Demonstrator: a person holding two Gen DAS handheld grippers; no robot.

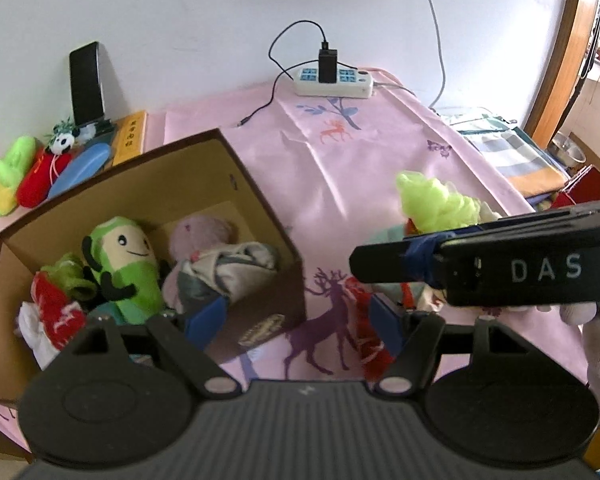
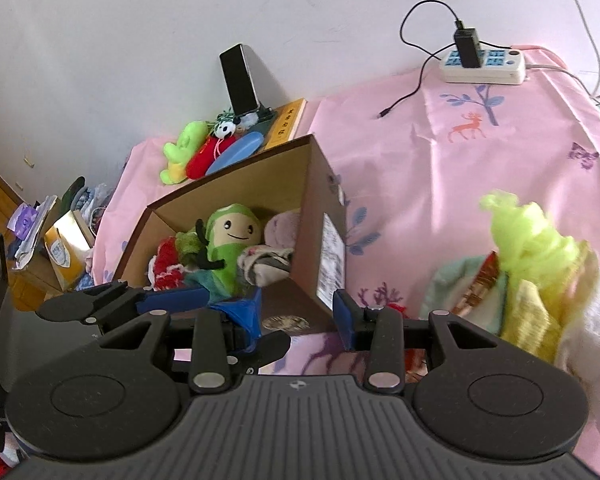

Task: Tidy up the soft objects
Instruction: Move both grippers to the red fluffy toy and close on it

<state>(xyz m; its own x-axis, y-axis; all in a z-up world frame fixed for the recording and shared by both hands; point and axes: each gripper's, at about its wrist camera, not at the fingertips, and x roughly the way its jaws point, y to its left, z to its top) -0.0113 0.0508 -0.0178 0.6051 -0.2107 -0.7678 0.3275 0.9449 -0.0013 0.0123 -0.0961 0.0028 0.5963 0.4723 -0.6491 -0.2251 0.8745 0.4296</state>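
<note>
Left gripper [image 1: 296, 320]: jaws wide apart, nothing between the blue pads. Right gripper [image 2: 298, 312]: jaws also spread, empty.

Writing: "DAS" in white on the right gripper's black body, which crosses the left wrist view just beyond the left jaws. White label [image 2: 330, 258] on the cardboard box [image 1: 260, 216]; print too small to read. Gold emblem on box front illegible.

Box beyond-left of both jaws, holding a smiling green plush [image 1: 126, 264]; other contents jumbled. Pile of soft cloths [image 2: 540, 276], lime mesh on top, right of the right jaws, cut off at frame edge, on pink surface [image 1: 380, 160].
</note>
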